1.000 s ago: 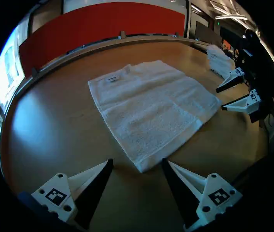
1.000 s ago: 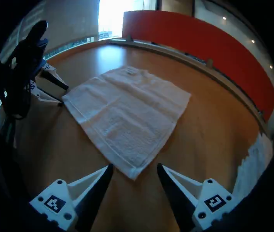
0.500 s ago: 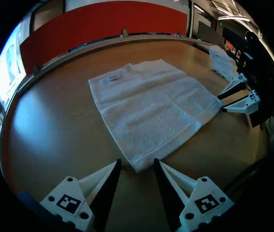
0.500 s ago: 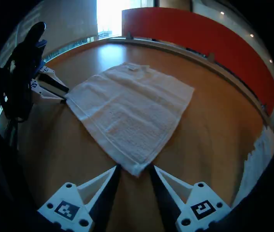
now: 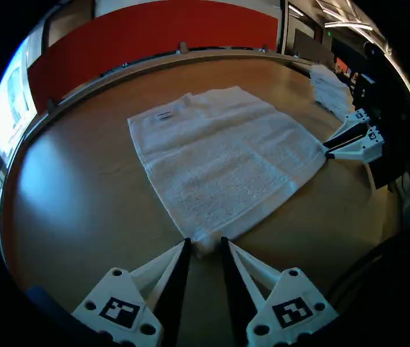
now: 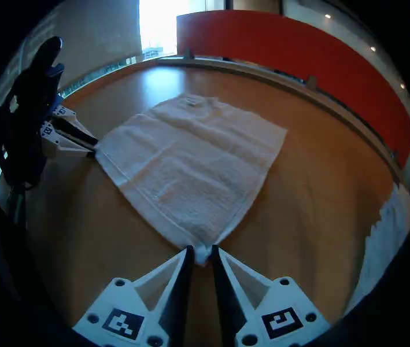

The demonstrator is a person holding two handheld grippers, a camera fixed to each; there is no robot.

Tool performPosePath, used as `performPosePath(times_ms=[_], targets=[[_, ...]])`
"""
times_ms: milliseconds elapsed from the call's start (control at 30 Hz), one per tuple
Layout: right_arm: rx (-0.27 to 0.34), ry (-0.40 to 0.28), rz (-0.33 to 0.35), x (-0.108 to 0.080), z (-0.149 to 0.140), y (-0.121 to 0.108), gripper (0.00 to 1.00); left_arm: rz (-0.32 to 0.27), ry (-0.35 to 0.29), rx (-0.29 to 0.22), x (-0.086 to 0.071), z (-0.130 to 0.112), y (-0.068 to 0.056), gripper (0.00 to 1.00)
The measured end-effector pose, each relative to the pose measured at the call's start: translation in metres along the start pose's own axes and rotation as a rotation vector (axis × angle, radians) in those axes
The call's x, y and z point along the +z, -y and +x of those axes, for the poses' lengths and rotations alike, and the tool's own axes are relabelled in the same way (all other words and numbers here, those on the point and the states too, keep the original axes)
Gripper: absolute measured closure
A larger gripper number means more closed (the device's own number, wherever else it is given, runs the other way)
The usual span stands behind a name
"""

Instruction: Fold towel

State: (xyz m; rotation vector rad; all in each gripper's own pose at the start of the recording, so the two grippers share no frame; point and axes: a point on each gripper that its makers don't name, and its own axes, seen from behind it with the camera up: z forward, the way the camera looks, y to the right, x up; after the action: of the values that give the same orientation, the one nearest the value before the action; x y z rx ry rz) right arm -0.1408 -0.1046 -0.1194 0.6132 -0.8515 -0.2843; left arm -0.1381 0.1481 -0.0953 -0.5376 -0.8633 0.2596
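Left gripper point(image 5: 203, 246): its two fingers are pressing together on one near corner of the towel point(image 5: 222, 168), with only the cloth filling the narrow gap between them.

The towel is lying flat and spread on the wooden table point(image 5: 77, 191), its small tag point(image 5: 164, 115) sitting at the edge farthest from that corner.

Right gripper point(image 6: 200, 254): its fingers are likewise pinching the next corner along the same near edge of the towel, and the cloth is bunching slightly between them.

Progress, as judged: both corners are being held, but no part of the towel is lifting off the table and no layer is lying over another. The grasp appears complete; the fold itself is not yet made.

Surroundings: a red wall panel point(image 5: 147, 40) is running along the table edge beyond the towel. A stack of white cloths point(image 5: 329, 89) is resting well apart from the towel, past the right gripper's corner. Nothing is lying on the towel or standing in its folding path.
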Motion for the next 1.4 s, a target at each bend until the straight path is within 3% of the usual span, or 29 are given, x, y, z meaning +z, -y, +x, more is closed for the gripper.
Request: performPosePath(times_ms=[67, 133, 267, 433, 867, 1400], targets=[[-0.007, 0.0, -0.005, 0.0, 0.001, 0.0, 0.79, 0.003, 0.001, 0.0, 0.0, 0.0, 0.0, 0.7], [-0.011, 0.0, -0.008, -0.001, 0.001, 0.0, 0.8, 0.01, -0.002, 0.001, 0.0, 0.0, 0.0, 0.82], [-0.016, 0.002, -0.007, -0.002, 0.003, 0.0, 0.85, 0.017, -0.003, 0.002, 0.0, -0.001, -0.002, 0.88], [-0.008, -0.003, 0.006, -0.002, 0.008, 0.001, 0.93, 0.011, 0.002, -0.015, -0.001, 0.0, -0.003, 0.9], [-0.017, -0.022, -0.012, -0.012, 0.02, -0.004, 0.94, 0.003, -0.01, -0.052, -0.008, 0.014, -0.005, 0.91], [0.0, -0.135, -0.026, -0.065, 0.076, -0.008, 0.94, 0.002, -0.029, -0.105, -0.054, 0.048, -0.004, 0.91]])
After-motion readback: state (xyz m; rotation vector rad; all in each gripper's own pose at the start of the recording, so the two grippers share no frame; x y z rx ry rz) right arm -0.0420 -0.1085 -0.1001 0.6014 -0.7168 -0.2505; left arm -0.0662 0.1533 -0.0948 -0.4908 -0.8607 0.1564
